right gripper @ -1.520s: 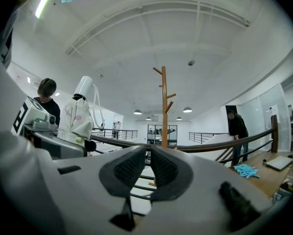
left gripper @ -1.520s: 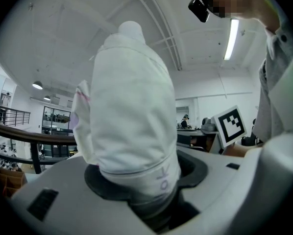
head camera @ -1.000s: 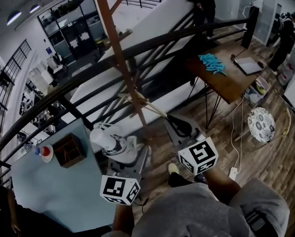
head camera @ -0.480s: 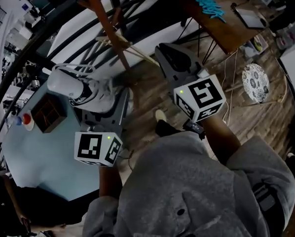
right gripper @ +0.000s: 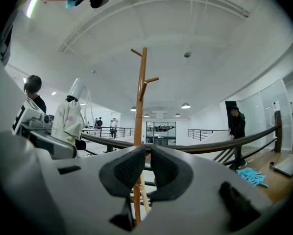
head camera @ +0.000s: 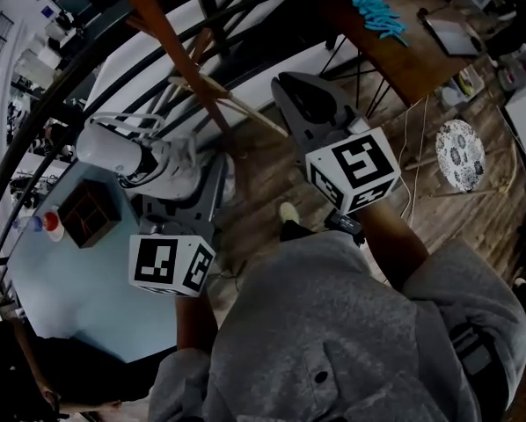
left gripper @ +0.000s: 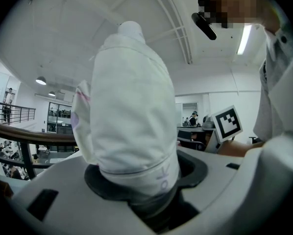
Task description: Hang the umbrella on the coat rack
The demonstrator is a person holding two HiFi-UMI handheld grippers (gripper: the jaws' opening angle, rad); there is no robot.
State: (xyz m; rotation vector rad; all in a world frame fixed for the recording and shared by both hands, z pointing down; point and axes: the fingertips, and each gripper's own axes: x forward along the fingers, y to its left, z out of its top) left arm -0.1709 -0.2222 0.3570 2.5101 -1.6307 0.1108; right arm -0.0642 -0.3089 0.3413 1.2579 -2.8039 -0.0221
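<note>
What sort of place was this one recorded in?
Probably an open-plan office or lab on a mezzanine: a dark railing overlooks a lower floor, a wooden desk stands nearby, and ceiling lamps glow overhead.

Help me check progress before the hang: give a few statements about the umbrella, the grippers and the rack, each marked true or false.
1. The left gripper holds a folded white umbrella. True.
2. The umbrella already hangs on the coat rack. False: it is in the left gripper, apart from the wooden rack.
3. The right gripper grips the rack's pole. False: its jaws are close together with nothing between them, and the pole stands beyond them.
4. Blue items lie on a wooden table. True.
</note>
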